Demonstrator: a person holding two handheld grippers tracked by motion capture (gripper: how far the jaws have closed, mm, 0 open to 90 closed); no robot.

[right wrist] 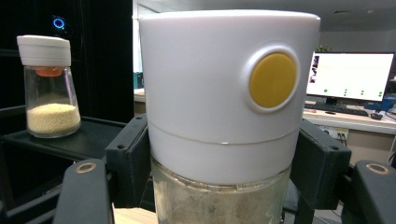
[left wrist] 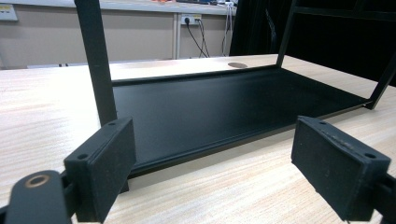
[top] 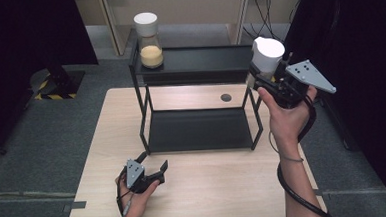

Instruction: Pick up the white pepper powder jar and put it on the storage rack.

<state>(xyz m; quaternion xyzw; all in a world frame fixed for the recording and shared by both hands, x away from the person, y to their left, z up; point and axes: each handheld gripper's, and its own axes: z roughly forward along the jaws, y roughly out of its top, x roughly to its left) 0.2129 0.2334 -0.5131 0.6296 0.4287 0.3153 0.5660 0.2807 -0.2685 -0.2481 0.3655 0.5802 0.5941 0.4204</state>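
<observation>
Glass below a wide white cap made the seasoning jar (right wrist: 224,116) fragile, slick and top-heavy. Our right tool (right wrist: 224,177) was clenched on its cap's lower edge; our left tool (left wrist: 210,163) sat released.

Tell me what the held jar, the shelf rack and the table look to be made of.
Held jar: clear glass body, see-through; its cap smooth matte white, likely plastic. Shelf rack: thin bars, matte black, probably painted metal. Table: pale wood grain, possibly laminate.

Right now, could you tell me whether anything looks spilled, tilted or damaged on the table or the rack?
Nothing stands out. The glass shaker with yellow grains stands upright on the black metal rack, and the right tongs hold the white-capped glass shaker upright.
</observation>
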